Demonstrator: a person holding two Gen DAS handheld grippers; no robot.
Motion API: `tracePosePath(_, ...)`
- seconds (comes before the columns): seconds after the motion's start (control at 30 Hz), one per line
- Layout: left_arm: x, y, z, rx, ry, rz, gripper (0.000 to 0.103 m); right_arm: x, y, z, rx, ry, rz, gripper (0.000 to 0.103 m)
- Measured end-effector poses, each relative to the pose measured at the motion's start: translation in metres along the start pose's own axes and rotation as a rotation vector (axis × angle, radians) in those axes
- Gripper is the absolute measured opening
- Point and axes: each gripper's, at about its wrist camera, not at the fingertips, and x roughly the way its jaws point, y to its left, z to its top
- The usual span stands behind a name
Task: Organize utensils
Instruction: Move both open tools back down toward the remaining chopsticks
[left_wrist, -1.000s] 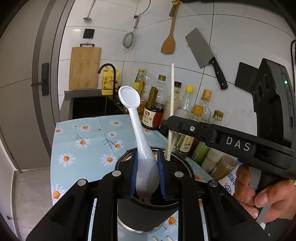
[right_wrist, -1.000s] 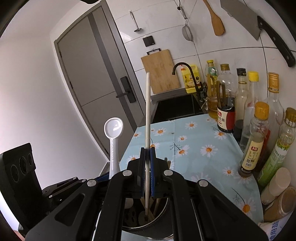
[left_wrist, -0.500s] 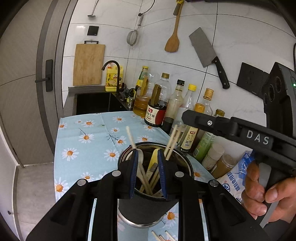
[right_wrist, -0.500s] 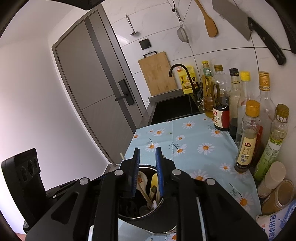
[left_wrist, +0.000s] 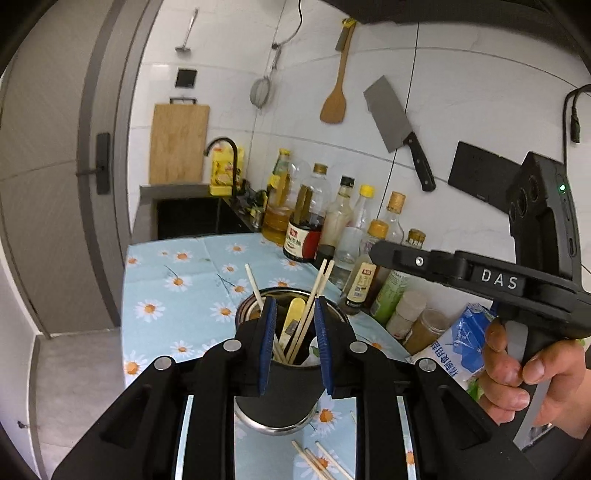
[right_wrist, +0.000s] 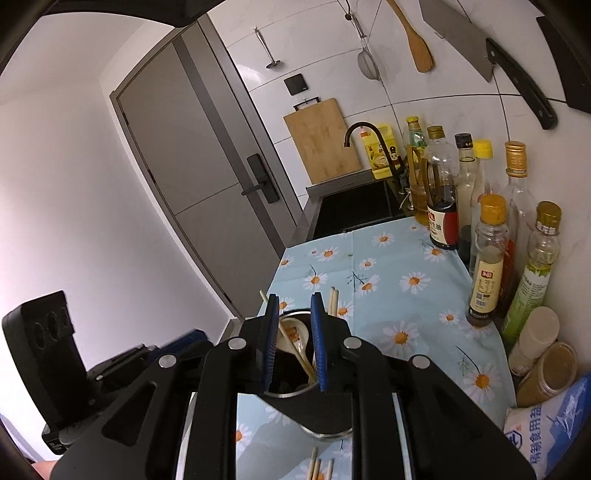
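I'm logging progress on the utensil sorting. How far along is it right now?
Partly done. The metal holder already contains chopsticks and a white spoon. Nothing is in hand: the left tongs stand open and empty over the holder, and the right tongs, whose jaws have just been opening, are empty too. Left to do: the loose chopsticks lying on the daisy cloth in front of the holder.

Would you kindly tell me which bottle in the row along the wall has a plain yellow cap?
The clear bottle standing just behind the black-capped one; its neighbours carry black, gold or metal caps, while its cap alone is plain bright yellow.
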Motion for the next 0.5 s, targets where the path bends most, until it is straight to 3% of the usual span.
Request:
tracePosePath(0.07,-0.01,-0.003,0.0,-0.001,-0.012,0.007,0.021,-0.008,0.0,-0.001,0.008,0.012,0.015,0.03)
tracePosePath(0.5,-0.064,-0.041,-0.016,0.042,0.032,-0.031,0.035,-0.068,-0.005,-0.022,0.035,0.048,-0.03,0.036)
